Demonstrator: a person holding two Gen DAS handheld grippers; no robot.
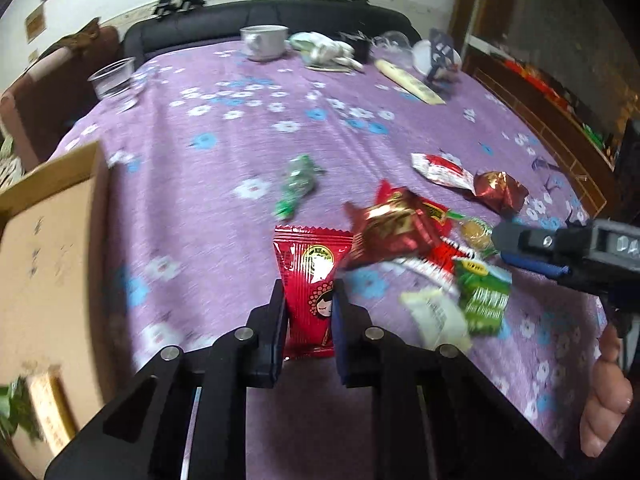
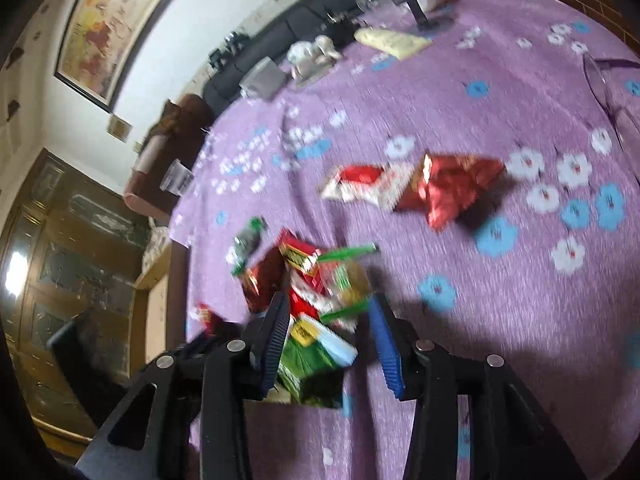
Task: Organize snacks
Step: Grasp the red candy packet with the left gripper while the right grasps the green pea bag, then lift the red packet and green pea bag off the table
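Left gripper [image 1: 308, 304] angled down — clamps red packet [image 1: 310, 280].

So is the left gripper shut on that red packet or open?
Shut on it: the left gripper has both fingers pressed against the sides of the red packet, which stands between them.

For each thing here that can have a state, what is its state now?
Left gripper: shut on the red packet.
Red packet: gripped at its sides.
Right gripper: open above the snack pile.
Green packet: between the right jaws, not pressed.
Cardboard box: open at the top.
Plastic cup: upright.
Mug: upright.
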